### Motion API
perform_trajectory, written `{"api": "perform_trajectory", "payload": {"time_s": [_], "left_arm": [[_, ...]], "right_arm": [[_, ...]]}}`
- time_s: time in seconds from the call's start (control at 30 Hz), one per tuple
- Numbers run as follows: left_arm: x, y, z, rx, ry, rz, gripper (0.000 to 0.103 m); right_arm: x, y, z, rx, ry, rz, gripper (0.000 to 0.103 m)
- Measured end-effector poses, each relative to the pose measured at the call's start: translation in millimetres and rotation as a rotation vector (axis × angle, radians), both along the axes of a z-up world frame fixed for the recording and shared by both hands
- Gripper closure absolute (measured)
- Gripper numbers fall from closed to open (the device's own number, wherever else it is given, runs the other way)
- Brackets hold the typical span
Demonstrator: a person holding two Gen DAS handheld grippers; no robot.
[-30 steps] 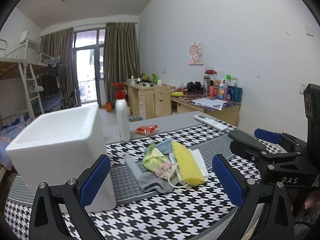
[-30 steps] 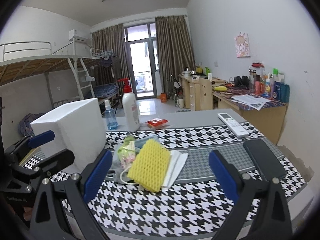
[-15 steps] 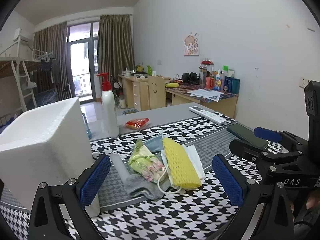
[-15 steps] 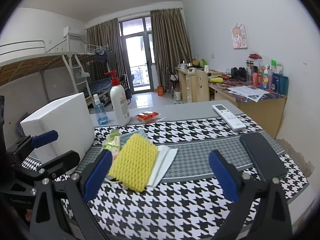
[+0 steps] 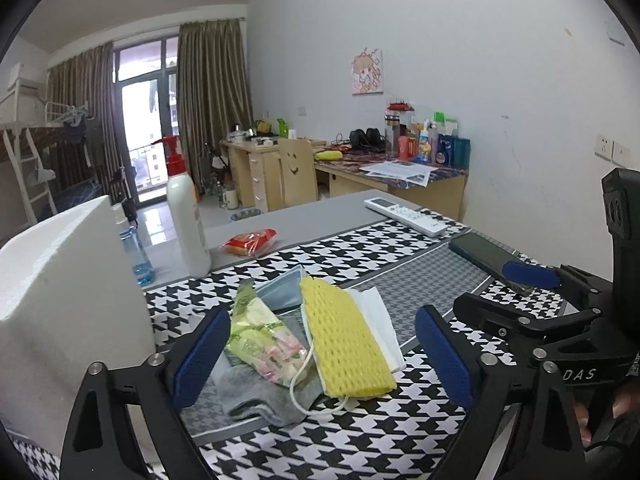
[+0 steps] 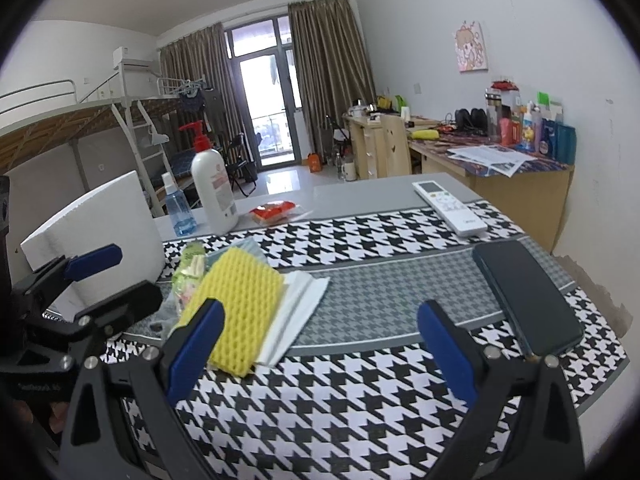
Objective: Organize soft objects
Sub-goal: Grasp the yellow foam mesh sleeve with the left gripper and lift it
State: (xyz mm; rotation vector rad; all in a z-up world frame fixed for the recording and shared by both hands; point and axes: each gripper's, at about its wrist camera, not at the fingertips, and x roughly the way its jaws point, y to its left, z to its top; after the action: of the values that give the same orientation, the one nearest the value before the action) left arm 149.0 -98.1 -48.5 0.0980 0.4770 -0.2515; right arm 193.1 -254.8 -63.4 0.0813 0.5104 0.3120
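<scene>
On the houndstooth tabletop (image 5: 360,440) lies the soft pile: yellow sponge (image 5: 344,344) over white tissues (image 5: 380,320), a green packet (image 5: 260,336) at its 9 o'clock, a gray sock (image 5: 256,396) at 7. Compared with a second ago, the pile looks larger and nearer in both views. The left claw (image 5: 320,356) is narrowing, pads clear of the pile between them. The right claw (image 6: 320,348) stands spread, empty. A white foam box (image 5: 60,300) sits at the pile's 9 o'clock.
</scene>
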Motion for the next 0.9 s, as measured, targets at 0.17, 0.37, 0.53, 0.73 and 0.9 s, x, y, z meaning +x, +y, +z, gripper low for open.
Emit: {"api": "perform_trajectory", "payload": {"time_s": [0.17,0.37,0.53,0.73,0.9], "left_arm": [[12,-7,-4,0.006,0.026,-0.024,0.019],[28,-10,-14,0.002,0.098,-0.037,0.028],[37,-17,-22,0.02,0.148,-0.045,0.037],[42,-20,-33,0.054,0.199,-0.03,0.051],[44,-18,-38,0.046,0.228,-0.03,0.052]], "right_arm": [[3,-5,-4,-0.006,0.023,-0.002,0.004],[5,-8,-9,-0.014,0.037,0.006,0.004],[6,-9,-8,-0.01,0.041,0.017,0.004],[7,-7,-9,-0.015,0.043,0.032,0.004],[9,-3,-10,-0.025,0.051,0.048,0.004]]}}
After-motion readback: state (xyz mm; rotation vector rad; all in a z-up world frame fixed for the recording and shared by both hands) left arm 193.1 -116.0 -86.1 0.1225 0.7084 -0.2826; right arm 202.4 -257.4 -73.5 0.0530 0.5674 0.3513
